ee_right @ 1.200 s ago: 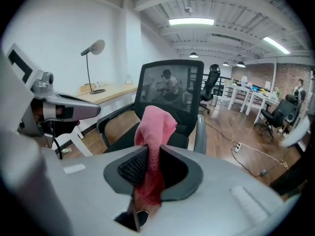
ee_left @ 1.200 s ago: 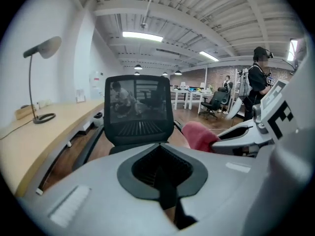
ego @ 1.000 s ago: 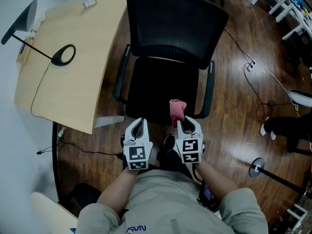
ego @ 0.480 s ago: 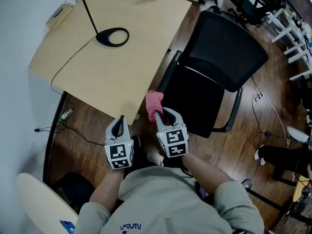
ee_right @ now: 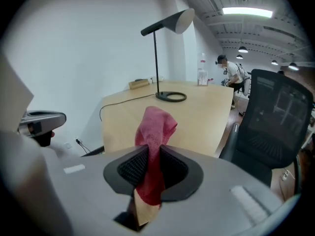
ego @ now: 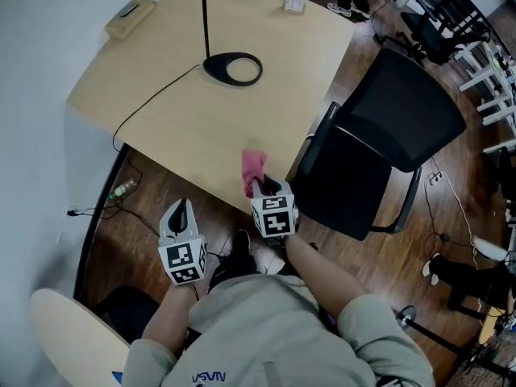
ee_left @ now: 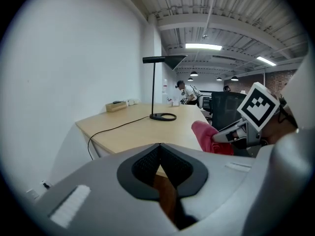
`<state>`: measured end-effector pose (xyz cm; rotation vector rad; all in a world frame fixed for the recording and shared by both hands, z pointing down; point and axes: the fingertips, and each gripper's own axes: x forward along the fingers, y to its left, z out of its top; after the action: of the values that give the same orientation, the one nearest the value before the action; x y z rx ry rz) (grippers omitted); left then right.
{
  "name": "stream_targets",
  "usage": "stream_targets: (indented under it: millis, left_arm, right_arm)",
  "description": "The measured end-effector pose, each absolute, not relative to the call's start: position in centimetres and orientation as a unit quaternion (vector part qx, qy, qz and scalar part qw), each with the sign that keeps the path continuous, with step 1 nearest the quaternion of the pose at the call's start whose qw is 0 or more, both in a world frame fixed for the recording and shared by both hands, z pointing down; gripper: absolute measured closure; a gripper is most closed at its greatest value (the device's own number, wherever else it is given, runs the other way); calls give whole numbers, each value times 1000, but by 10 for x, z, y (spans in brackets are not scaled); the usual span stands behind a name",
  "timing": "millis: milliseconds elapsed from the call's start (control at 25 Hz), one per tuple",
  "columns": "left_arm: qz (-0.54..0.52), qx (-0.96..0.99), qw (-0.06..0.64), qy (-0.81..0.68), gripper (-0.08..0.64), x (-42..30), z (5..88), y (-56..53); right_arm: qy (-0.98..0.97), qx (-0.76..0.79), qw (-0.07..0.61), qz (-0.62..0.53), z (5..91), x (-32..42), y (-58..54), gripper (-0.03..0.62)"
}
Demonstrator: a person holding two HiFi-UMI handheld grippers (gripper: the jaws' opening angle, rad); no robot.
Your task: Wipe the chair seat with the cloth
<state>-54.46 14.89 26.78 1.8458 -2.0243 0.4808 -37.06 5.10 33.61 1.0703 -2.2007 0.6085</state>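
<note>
A pink cloth (ego: 253, 168) sticks up from my right gripper (ego: 264, 188), whose jaws are shut on it; the right gripper view shows the same cloth (ee_right: 154, 136) pinched between the dark pads. It hangs over the near edge of the wooden desk (ego: 201, 127). The black office chair (ego: 367, 168) stands to the right of the desk, its seat (ego: 355, 188) bare and dark. My left gripper (ego: 179, 218) hovers lower left over the floor, jaws shut and empty. In the left gripper view the cloth (ee_left: 209, 136) and right gripper (ee_left: 248, 124) show at right.
A black desk lamp has its ring base (ego: 234, 68) on the desk, with its cable (ego: 145, 107) running off the left edge. A small box (ego: 129, 18) sits at the desk's far corner. More cables (ego: 451, 196) lie on the wooden floor right of the chair. White wall at left.
The view has swung left from the chair to the desk. My right gripper, still holding the cloth, now sits over the desk edge instead of the chair seat. The left gripper dropped lower left.
</note>
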Motion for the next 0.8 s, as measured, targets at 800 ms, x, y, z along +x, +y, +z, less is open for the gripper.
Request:
stream_targets:
  millis: [800]
  left_arm:
    - [154,736,185,-633,554,-498,273,110]
  right_arm:
    - [-800,443,288,283,341,-344,63,449]
